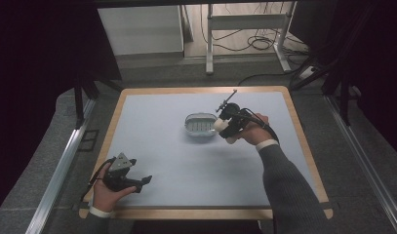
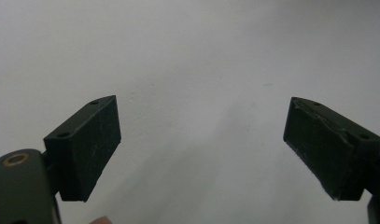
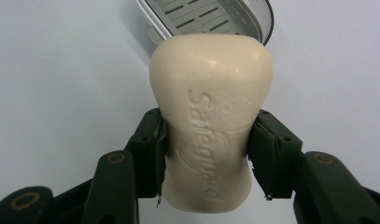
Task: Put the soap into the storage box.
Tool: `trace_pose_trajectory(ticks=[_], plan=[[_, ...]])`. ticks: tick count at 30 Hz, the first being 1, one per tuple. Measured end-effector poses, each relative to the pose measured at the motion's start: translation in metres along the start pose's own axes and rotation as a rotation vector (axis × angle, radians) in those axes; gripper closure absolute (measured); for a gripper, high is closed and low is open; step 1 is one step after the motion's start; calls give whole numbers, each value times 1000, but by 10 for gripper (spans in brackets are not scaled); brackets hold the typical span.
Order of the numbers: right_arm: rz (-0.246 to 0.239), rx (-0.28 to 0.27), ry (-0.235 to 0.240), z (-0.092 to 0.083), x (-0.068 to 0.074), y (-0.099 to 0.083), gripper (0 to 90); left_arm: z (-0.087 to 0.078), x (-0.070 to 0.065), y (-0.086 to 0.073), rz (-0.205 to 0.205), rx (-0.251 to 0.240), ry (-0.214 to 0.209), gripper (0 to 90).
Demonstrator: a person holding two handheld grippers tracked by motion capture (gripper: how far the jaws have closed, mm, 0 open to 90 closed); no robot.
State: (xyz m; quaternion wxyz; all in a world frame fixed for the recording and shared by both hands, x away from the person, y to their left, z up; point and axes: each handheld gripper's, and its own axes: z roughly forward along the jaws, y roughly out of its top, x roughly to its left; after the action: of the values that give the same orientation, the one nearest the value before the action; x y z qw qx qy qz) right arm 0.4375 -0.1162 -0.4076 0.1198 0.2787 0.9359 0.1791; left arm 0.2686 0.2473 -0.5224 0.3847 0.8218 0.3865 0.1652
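A cream bar of soap [image 3: 211,126] with embossed lettering is clamped at its waist by my right gripper [image 3: 206,154], which is shut on it. In the high view the right gripper [image 1: 221,127] holds the soap [image 1: 220,125] just right of a grey slotted soap dish [image 1: 201,125] near the table's middle. The dish [image 3: 206,16] lies just beyond the soap's far end. My left gripper [image 1: 146,182] rests near the front left corner, open, with bare mat between its jaws [image 2: 201,140].
The light blue mat [image 1: 186,161] covers the wooden table [image 1: 186,213]. Beyond the far edge stand a desk frame [image 1: 245,39] and floor cables [image 1: 264,44]. Metal rails [image 1: 59,170] flank the table on both sides.
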Motion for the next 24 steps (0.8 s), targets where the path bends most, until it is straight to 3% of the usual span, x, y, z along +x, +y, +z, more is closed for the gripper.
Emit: trace_pose_trajectory(ticks=[24], plan=[[3, -12, 1, 7, -10, 20, 495, -1, 0, 0, 2, -1, 1, 116]])
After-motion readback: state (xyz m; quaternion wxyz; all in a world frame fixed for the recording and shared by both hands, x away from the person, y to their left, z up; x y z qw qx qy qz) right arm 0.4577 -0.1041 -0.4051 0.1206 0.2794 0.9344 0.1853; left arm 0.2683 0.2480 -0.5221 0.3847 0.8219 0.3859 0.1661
